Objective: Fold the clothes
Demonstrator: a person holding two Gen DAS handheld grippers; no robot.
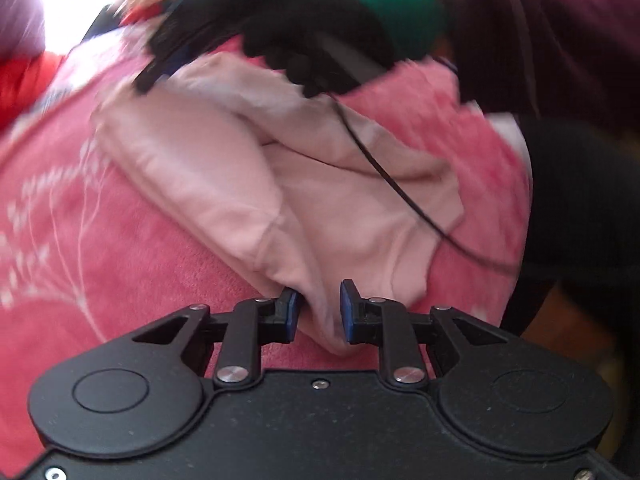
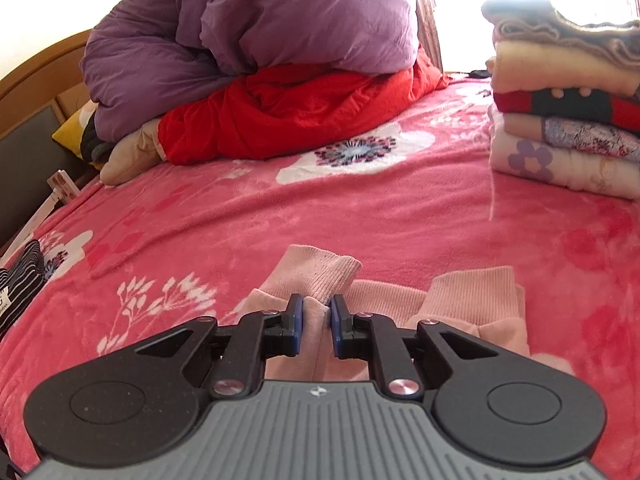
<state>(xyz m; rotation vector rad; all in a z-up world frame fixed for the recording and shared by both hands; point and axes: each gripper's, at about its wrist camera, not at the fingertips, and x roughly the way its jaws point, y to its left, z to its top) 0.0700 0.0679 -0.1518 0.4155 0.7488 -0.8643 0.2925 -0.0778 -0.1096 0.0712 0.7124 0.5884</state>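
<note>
While the left tool (image 1: pixel 319 312) pinches a fold of the pale pink garment (image 1: pixel 280 184) between its blue pads, most of that garment lies spread ahead of it on the pink floral blanket (image 1: pixel 80 248) that covers the bed. A thin black cable (image 1: pixel 384 176) runs across the cloth, ahead and to the right of the tool. Farther ahead, a blurred black device (image 1: pixel 304 40) rests at the garment's far edge, with a person's dark red sleeve (image 1: pixel 552 40) off to the right.

The right tool (image 2: pixel 316 316) is clamped on another bunched part of the same pink garment, just behind a ribbed cuff (image 2: pixel 320 268). A second ribbed cuff (image 2: pixel 476 292) lies just to the right of this tool. Well ahead and to the right stands a stack of folded clothes (image 2: pixel 568 120). Far ahead, a purple quilt (image 2: pixel 260 28) sits on top of a red one (image 2: pixel 288 112).
</note>
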